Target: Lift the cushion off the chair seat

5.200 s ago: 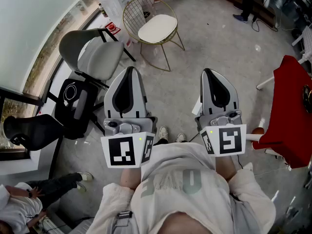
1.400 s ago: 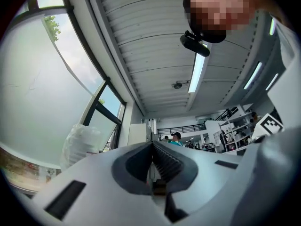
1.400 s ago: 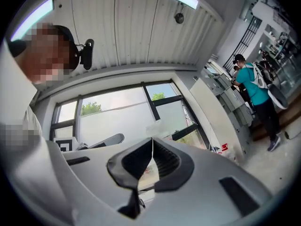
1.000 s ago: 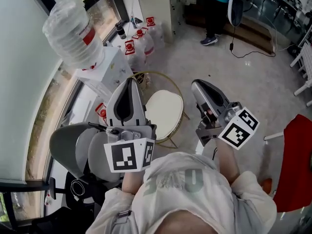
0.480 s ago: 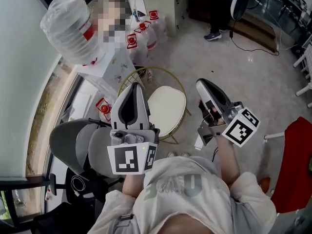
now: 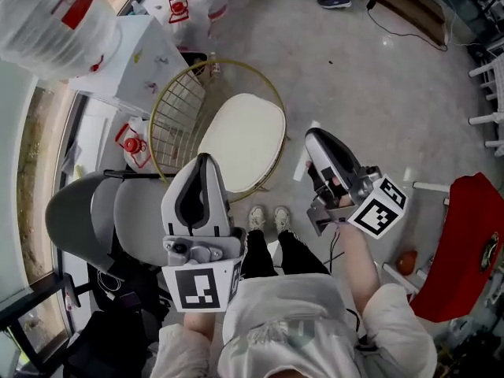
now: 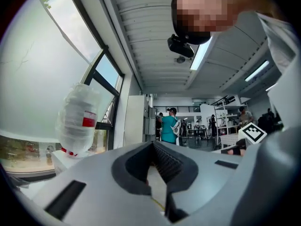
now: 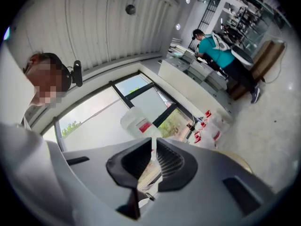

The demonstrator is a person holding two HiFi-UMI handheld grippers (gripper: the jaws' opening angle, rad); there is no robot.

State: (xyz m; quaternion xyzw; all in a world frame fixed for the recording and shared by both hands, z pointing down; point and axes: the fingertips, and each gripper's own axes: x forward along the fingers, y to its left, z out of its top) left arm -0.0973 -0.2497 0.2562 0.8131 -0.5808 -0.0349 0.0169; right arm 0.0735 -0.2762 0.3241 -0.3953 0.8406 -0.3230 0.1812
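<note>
A round cream cushion (image 6: 242, 136) lies on the seat of a gold wire chair (image 6: 169, 105), right in front of my feet in the head view. My left gripper (image 6: 203, 160) hangs over the chair's near left rim with its jaws shut and nothing in them. My right gripper (image 6: 311, 136) is just right of the seat's edge, rolled to one side, also shut and holding nothing. Neither touches the cushion. In the left gripper view the left gripper (image 7: 153, 145) points level across the room. The right gripper (image 8: 153, 142) points level at the window.
A water dispenser with a large bottle (image 6: 47, 22) and several red-capped jugs (image 6: 189, 6) stand behind the chair. A grey chair (image 6: 94, 211) is close on the left, a red chair (image 6: 465, 242) at right. People stand far off (image 7: 168, 126).
Both grippers have come down and closer to the gold chair. The chair and cushion now look larger and sit between the two grippers. The jaws stayed shut.
</note>
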